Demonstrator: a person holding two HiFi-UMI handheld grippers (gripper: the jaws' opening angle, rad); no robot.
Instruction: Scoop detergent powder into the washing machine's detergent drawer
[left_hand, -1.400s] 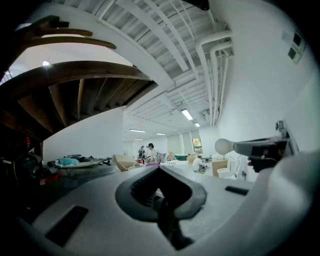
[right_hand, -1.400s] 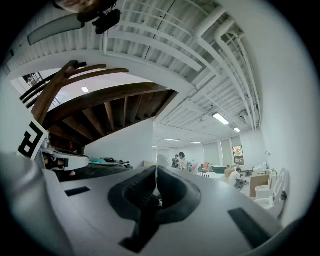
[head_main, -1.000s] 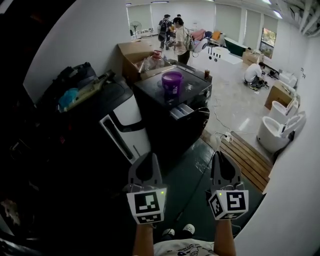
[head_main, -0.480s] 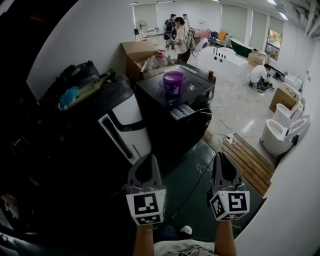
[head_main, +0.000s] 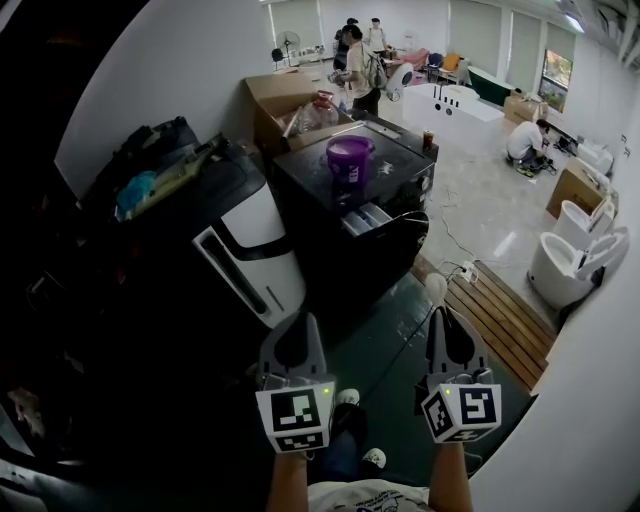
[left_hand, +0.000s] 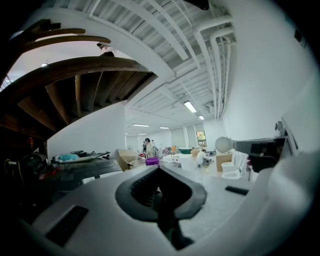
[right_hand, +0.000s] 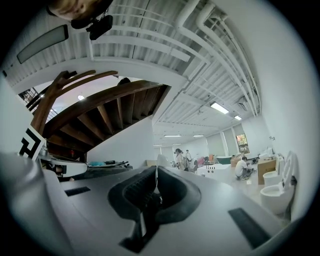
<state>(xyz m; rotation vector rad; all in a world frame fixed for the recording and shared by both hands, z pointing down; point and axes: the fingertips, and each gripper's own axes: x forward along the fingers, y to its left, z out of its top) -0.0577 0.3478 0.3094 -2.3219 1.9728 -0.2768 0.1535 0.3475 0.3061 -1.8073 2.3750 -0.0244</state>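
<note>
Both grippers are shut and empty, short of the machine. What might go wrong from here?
1. Likely trip hazard: loose cables and a white power strip lie on the floor by the path.
2. The purple plastic tub stands on the black washing machine above its open white drawer; a careless reach might topple it.

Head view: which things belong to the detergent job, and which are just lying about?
Job: black washing machine, its open drawer, purple tub on top, left gripper, right gripper, both shut, empty.
Lying about: cardboard box, toilets, wooden decking.
</note>
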